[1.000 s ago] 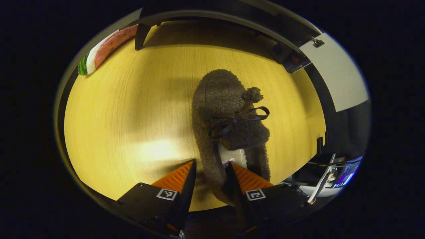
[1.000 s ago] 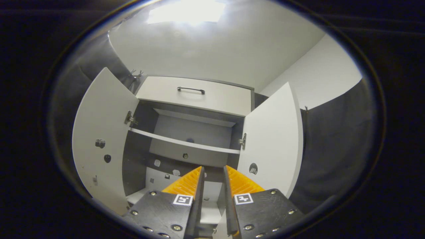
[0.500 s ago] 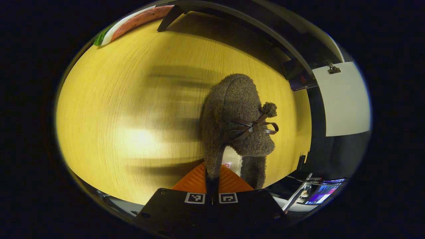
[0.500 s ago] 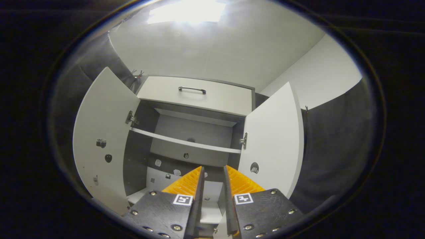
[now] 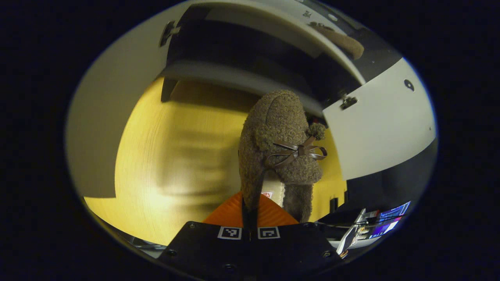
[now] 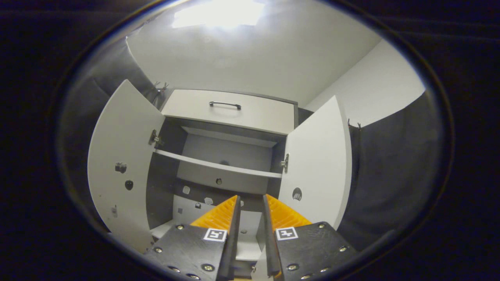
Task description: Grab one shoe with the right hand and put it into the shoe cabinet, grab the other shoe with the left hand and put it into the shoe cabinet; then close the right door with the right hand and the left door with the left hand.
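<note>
in the left gripper (image 5: 250, 218) — a fuzzy shoe (image 5: 279, 148)

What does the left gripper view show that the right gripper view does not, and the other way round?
Left gripper view: the left gripper shut on the heel of a brown fuzzy shoe, a yellow wooden floor behind it; what seems to be a second shoe lies inside the shoe cabinet. Right gripper view: the right gripper, open and empty, the drawer with its handle, a ceiling light. Both: the shoe cabinet, its doors open.
</note>
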The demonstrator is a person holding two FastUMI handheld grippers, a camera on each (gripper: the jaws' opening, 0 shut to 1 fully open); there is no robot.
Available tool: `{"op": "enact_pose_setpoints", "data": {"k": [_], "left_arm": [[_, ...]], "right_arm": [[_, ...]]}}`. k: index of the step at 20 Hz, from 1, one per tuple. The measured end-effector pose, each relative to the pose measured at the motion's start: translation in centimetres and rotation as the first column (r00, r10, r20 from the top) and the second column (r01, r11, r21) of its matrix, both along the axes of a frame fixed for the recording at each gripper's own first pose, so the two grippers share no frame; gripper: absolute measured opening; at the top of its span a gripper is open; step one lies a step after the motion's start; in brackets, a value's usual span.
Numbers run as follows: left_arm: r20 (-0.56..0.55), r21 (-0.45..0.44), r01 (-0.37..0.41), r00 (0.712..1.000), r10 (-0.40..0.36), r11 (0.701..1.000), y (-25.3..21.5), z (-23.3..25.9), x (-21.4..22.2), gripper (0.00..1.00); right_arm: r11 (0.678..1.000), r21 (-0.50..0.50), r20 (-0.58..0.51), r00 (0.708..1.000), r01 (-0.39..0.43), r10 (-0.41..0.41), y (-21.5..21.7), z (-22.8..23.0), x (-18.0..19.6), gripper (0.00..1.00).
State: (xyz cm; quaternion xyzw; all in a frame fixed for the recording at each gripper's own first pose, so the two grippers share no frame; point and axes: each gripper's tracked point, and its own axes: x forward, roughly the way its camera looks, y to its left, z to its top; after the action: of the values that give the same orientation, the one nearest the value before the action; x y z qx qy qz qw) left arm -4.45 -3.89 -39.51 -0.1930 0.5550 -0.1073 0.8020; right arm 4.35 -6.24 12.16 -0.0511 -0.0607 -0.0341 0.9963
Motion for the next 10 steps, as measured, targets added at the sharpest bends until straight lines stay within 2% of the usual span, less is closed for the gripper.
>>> {"op": "enact_pose_setpoints", "data": {"k": [4, 10], "left_arm": [[0.142, -0.042, -0.006, 0.990, 0.012, 0.999, -1.3, 5.1, 5.1, 0.02], [0.337, -0.054, -0.017, 0.941, 0.034, 0.998, -0.9, 12.6, 14.0, 0.01]], "right_arm": [[1.000, 0.004, 0.013, 1.000, 0.024, -0.024, -1.1, 0.5, -0.9, 0.31], [0.998, 0.012, 0.023, 0.998, 0.065, -0.065, -3.1, 0.7, -1.7, 0.31]]}}
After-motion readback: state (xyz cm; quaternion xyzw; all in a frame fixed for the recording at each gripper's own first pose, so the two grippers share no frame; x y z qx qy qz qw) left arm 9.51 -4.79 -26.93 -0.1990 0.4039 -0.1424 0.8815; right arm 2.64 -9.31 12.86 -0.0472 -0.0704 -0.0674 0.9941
